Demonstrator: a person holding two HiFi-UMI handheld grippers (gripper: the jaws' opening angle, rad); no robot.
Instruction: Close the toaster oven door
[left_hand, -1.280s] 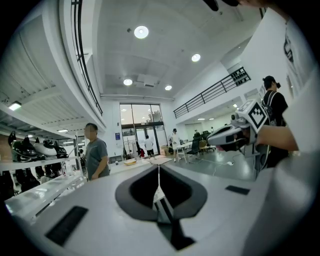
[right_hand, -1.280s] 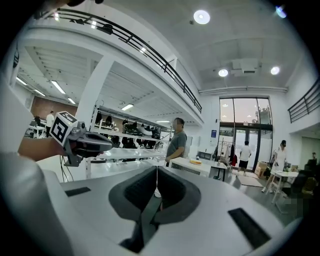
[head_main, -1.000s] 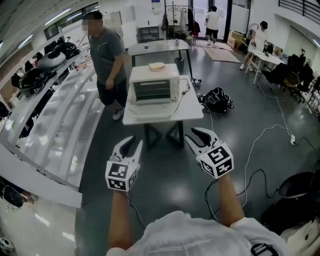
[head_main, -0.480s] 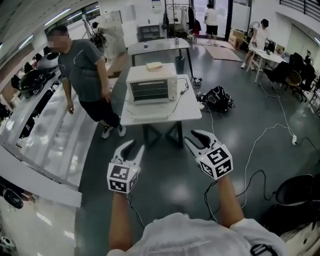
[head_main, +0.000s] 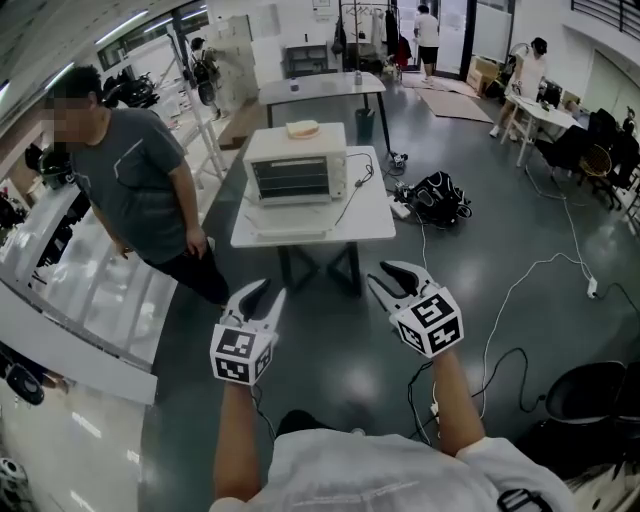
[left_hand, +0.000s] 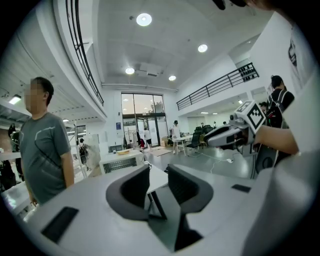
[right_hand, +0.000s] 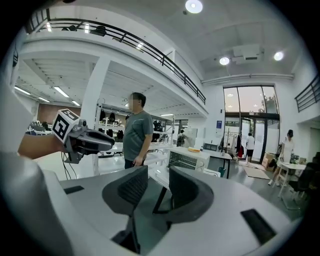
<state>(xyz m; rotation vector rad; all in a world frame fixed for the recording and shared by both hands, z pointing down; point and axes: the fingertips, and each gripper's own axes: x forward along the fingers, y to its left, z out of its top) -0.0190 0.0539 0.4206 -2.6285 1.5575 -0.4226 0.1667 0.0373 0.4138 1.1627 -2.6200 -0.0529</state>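
Note:
The white toaster oven (head_main: 295, 166) stands on a white table (head_main: 375, 215) some way ahead, with a flat pale item (head_main: 302, 128) on top. Its door (head_main: 290, 220) seems to lie folded down in front. Both grippers hang in the air well short of the table, over the grey floor. My left gripper (head_main: 265, 292) is open and empty, its jaws closing a little. My right gripper (head_main: 378, 273) is open with nothing in it. The left gripper view shows its gripper (left_hand: 157, 172) aimed at the oven (left_hand: 120, 162). The right gripper (right_hand: 157, 175) also faces the oven (right_hand: 187, 159).
A person in a grey shirt (head_main: 135, 200) stands left of the table, close to its corner. A long white counter (head_main: 70, 290) runs along the left. A black bag (head_main: 432, 198) and cables (head_main: 500, 300) lie on the floor to the right. Another table (head_main: 320, 90) stands behind the oven.
The person in grey has walked from beside the table towards the near left. The oven and table have drifted slightly up and left in view. Both grippers stay in about the same place.

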